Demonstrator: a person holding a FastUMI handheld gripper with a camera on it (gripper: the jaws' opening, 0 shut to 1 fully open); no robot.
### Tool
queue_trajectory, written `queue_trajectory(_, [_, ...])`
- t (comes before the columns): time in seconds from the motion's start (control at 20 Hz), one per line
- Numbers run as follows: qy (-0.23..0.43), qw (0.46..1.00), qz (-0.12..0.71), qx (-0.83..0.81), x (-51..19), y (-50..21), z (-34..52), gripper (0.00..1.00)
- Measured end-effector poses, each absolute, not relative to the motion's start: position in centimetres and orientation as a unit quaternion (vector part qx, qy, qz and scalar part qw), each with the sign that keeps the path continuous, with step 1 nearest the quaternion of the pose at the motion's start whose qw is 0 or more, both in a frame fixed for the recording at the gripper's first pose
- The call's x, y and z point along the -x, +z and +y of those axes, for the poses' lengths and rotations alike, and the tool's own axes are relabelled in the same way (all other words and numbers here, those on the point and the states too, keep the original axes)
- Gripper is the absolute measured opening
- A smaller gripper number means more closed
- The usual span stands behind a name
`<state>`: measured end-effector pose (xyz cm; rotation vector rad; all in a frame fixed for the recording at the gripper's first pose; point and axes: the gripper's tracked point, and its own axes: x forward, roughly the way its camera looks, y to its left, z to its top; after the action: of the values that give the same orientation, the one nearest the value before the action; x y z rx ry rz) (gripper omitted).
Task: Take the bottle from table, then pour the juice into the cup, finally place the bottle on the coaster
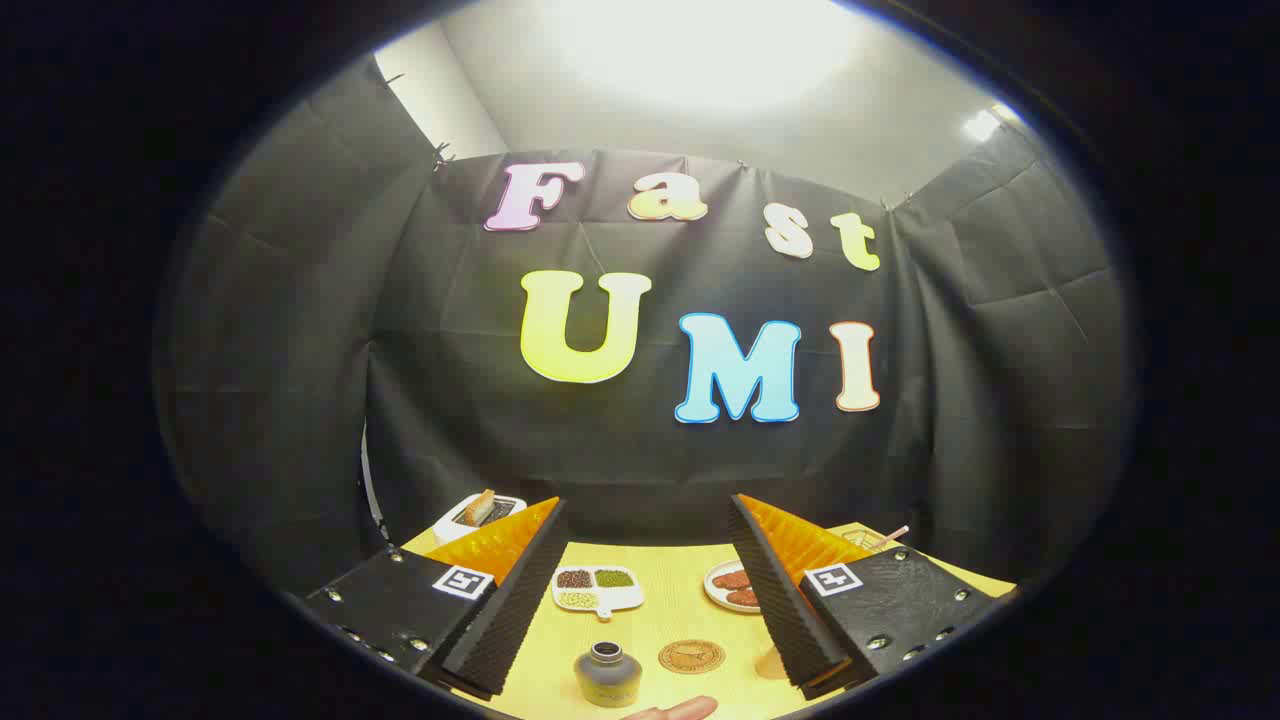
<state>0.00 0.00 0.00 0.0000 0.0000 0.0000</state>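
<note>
- Two fingers of the gripper [645, 590] stand wide apart and hold nothing; the table shows freely between them.
- Between those fingers, close to their near ends and nearer the left one, stands the bottle [607, 673], dark and squat, upright on the yellow table [670, 580], touching neither finger.
- Just beside the bottle, toward the right finger, lies the coaster [691, 656], a round flat brown disc with nothing on it.
- Nearest of all, below the coaster, a pinkish rounded shape [675, 709] pokes in; I cannot tell what it is.
- No cup can be made out with certainty; a pale rim with a straw [878, 540] sits beyond the right finger, mostly hidden behind it, and may be the cup.
- Judged from this, the task is at its very start: bottle not yet taken, nothing poured, coaster bare. All three steps are left, and the grip would first need the fingers brought down around the bottle.
- Further ahead between the fingers, a white divided dish [598, 589] holds dark, green and pale beans, each in its own compartment.
- By the right finger, a small plate [731, 584] carries brown pieces of food, partly covered by that finger.
- Beyond the left finger, a white toaster [478, 513] has a slice standing in its slot.
</note>
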Motion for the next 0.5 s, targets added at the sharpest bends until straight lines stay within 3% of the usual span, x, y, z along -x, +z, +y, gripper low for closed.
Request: queue_trajectory(0.5, [0.002,1.0,-0.009,-0.01,0.26,0.56,-0.26,0.98])
